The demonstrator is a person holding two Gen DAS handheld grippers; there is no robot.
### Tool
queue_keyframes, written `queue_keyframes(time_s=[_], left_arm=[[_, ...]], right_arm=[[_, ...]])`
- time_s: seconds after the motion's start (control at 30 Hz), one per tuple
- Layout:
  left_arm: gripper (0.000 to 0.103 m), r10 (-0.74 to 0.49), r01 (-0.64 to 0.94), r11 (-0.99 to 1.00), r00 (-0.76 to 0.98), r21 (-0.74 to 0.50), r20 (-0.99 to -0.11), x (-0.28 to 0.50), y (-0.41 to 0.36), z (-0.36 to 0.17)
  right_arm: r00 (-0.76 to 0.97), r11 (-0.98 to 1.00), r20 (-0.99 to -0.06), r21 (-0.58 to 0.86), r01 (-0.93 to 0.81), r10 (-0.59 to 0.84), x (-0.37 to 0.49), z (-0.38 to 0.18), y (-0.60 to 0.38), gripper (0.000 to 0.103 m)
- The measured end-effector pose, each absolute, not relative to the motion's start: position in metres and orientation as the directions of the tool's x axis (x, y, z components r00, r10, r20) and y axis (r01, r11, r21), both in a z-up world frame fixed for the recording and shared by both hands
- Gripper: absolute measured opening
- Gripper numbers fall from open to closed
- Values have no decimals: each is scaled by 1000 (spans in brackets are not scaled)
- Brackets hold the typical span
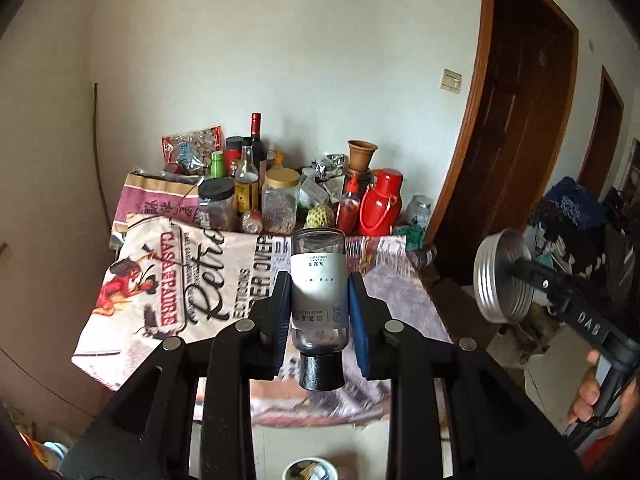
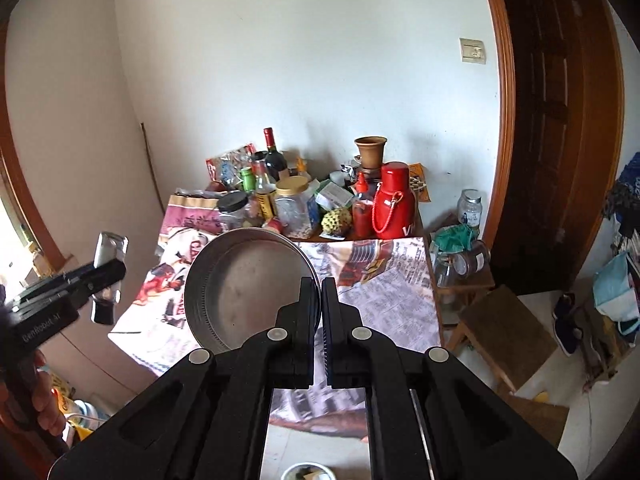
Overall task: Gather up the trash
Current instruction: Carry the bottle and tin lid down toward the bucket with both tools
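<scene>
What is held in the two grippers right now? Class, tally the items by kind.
Clear bottle with black cap: 1
Round metal tin: 1
Total: 2

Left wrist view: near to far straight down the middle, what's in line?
Left gripper shut on small clear bottle, cap toward camera → printed tablecloth → gold-lidded jar → white wall.

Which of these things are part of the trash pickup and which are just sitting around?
Part of the job:
small clear bottle, in the left claw
round metal tin, in the right claw

Just lying about:
red flask
wine bottle
clay pot
gold-lidded jar
</scene>
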State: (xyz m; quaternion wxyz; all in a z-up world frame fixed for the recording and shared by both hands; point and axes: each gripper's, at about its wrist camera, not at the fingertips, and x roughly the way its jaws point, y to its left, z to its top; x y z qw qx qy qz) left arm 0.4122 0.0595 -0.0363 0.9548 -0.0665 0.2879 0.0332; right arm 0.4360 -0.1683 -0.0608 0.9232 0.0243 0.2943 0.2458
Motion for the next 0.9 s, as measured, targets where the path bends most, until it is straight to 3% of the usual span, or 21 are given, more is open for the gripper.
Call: queue_keyframes(time_s=[0.5,0.9], left_arm=[[27,-69,-20,991,782,-135,-619,264,117,-70],[27,-146,-7,981,640,-196,-755,232,109,-136]], right_arm=[[698,915,-595,205,-346,398,290,-87,-127,3],[589,925,-722,203,-321,363,257,-144,-126,3]])
